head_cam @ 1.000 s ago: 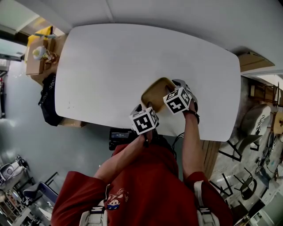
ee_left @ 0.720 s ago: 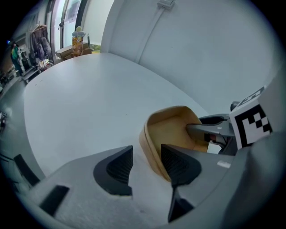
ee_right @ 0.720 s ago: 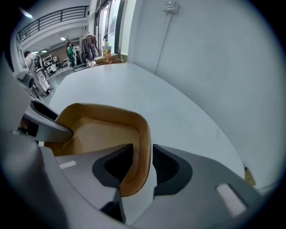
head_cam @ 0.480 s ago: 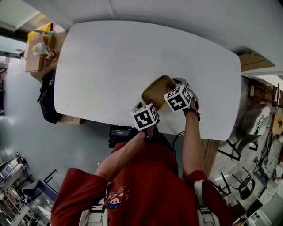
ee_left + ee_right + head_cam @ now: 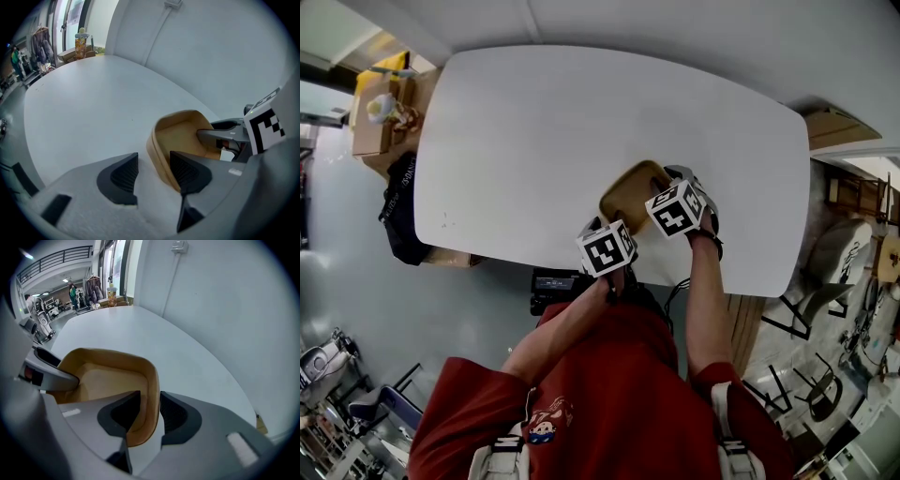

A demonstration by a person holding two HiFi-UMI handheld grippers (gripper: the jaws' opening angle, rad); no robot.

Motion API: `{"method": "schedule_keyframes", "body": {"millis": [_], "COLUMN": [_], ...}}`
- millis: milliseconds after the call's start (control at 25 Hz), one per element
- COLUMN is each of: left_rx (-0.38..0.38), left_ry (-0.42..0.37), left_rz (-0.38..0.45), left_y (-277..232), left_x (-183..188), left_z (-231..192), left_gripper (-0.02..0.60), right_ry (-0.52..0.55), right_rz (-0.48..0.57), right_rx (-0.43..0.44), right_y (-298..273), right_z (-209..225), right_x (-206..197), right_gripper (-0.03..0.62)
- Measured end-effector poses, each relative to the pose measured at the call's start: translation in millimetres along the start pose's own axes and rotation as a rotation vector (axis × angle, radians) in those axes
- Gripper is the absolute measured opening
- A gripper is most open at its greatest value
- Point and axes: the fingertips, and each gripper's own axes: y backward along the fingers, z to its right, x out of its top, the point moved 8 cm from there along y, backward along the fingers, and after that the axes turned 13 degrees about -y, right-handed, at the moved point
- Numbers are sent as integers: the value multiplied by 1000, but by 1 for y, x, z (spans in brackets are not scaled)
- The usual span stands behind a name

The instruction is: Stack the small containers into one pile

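Presently, one tan container [image 5: 628, 192]: left tool [image 5: 153, 159] just opened, right tool [image 5: 150, 399] just clamped it.

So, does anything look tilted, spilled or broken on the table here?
Nothing stands out. The tan container sits whole on the white table, with nothing spilled. The right gripper, jaws just closing, pinches its wall. The left gripper, jaws just opening, stands open around the rim.

container [image 5: 108, 376]: smooth, matt, plastic-looking | table [image 5: 581, 122]: smooth matt white top
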Motion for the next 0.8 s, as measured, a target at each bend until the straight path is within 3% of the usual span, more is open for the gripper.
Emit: {"method": "schedule_keyframes", "body": {"millis": [800], "left_rx": [1], "left_ry": [-55], "left_rz": [67], "left_y": [10], "left_x": [14], "left_z": [-8], "left_gripper": [221], "right_ry": [-93], "right_rz": [89], "right_rx": [-2], "right_y": [14], "right_z": [6], "right_x": [1], "right_gripper": [176]}}
